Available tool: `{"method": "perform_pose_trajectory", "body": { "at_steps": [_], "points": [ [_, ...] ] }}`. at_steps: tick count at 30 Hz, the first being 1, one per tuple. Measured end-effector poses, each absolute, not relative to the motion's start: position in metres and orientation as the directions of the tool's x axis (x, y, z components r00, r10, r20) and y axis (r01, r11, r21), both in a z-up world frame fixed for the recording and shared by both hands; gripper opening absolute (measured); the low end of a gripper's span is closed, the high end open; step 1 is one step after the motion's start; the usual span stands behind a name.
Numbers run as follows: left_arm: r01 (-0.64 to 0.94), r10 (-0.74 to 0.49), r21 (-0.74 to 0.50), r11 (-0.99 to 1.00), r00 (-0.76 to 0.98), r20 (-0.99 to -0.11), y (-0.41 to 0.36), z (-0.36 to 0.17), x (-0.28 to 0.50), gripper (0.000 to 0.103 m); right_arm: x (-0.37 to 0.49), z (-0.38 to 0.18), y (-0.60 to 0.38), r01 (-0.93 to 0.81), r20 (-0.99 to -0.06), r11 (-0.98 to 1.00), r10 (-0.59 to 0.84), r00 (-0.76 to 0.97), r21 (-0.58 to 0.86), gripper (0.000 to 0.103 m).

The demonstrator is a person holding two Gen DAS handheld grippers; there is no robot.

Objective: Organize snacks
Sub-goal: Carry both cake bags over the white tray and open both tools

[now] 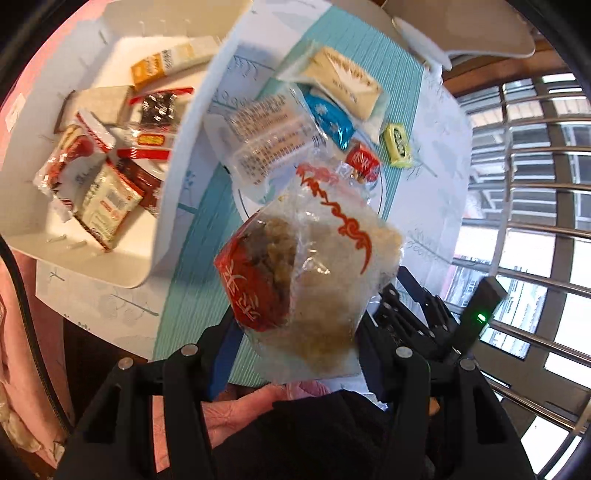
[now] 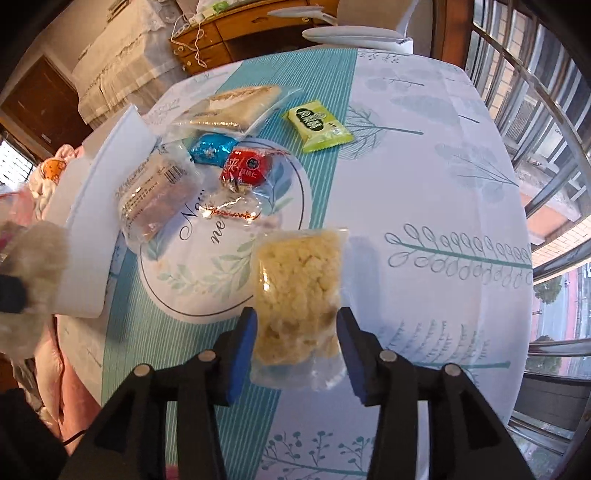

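Observation:
My left gripper (image 1: 295, 332) is shut on a clear snack bag with red print (image 1: 314, 266) and holds it above the table, right of a white storage box (image 1: 177, 192) that holds several snack packs. My right gripper (image 2: 295, 339) is shut on a clear bag of yellow puffed snack (image 2: 299, 295), held just over the tablecloth. More snacks lie ahead: a red pack (image 2: 245, 166), a blue pack (image 2: 210, 147), a green pack (image 2: 317, 125), a clear labelled pack (image 2: 155, 192) and a large beige pack (image 2: 236, 105).
The round table has a teal and white leaf-print cloth (image 2: 424, 221). The white box wall (image 2: 107, 221) stands at the left of the right wrist view. A white chair (image 2: 347, 33) stands at the far edge. Window bars (image 2: 535, 110) run along the right.

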State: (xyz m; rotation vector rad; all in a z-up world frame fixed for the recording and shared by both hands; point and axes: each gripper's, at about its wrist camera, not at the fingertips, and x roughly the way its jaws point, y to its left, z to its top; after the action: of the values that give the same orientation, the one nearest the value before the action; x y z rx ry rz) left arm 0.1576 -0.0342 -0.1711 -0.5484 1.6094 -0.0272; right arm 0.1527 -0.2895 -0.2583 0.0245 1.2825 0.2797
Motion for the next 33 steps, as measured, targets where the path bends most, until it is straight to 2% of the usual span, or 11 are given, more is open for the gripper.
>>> {"method": "perform_pose_trajectory", "body": {
  "at_steps": [5, 16, 27, 33],
  "points": [
    [-0.356, -0.375, -0.364, 0.861, 0.042, -0.926, 0.001, -0.147, 0.138, 0.056, 0.161, -0.264, -0.277, -0.191, -0.953, 0.977, 0.144, 0.268, 0.094, 0.057],
    [-0.379, -0.384, -0.386, 0.841, 0.084, -0.919, 0.051, -0.138, 0.128, 0.056, 0.169, -0.267, -0.254, -0.216, -0.964, 0.976, 0.07, 0.258, 0.014, 0.056],
    [-0.309, -0.361, -0.369, 0.877, 0.085, -0.929, 0.101, -0.127, 0.135, 0.056, 0.164, -0.258, -0.233, -0.067, -0.967, 0.994, 0.101, 0.234, 0.088, 0.053],
    [-0.264, -0.34, -0.346, 0.9, 0.069, -0.938, 0.131, -0.128, 0.138, 0.056, 0.153, -0.236, -0.207, 0.009, -0.953, 0.988, 0.144, 0.268, 0.152, 0.053]
  ]
}}
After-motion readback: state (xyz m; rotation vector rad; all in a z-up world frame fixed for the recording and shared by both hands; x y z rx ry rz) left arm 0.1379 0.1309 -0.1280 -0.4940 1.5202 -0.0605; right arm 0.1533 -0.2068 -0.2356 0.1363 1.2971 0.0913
